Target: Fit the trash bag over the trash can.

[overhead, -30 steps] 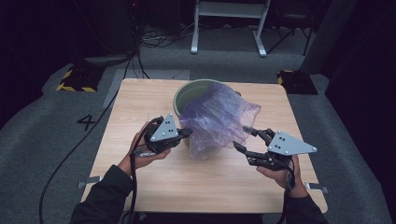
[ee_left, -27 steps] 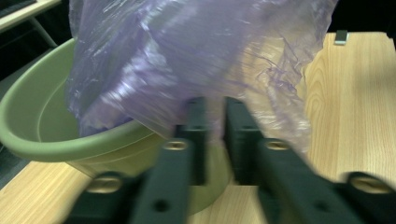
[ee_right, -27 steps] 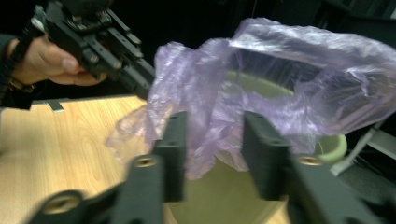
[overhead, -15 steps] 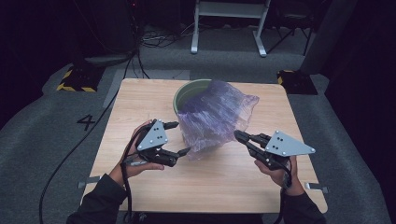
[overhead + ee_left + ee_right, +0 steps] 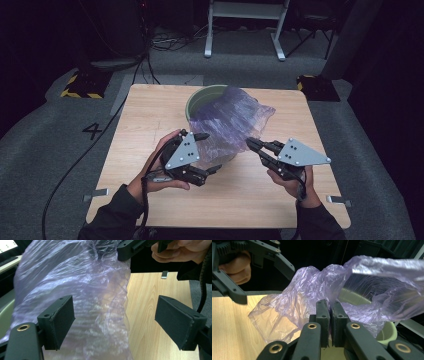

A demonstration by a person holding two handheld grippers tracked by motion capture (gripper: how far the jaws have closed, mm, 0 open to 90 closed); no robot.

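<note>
The right gripper view shows the right gripper [image 5: 329, 322] pinching the crinkled translucent purple plastic bag [image 5: 312, 297] draped into the round pale-green bucket [image 5: 388, 333]; the left gripper [image 5: 115, 322] is spread.

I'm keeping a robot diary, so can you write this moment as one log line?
left claw: open, bag between its jaws, not pinched | right claw: shut on purple bag | bag: draped over green bin | table

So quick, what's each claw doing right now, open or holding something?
Left gripper: open, jaws apart beside the purple plastic bag, gripping nothing.
Right gripper: shut, pinching the bag's edge.
</note>
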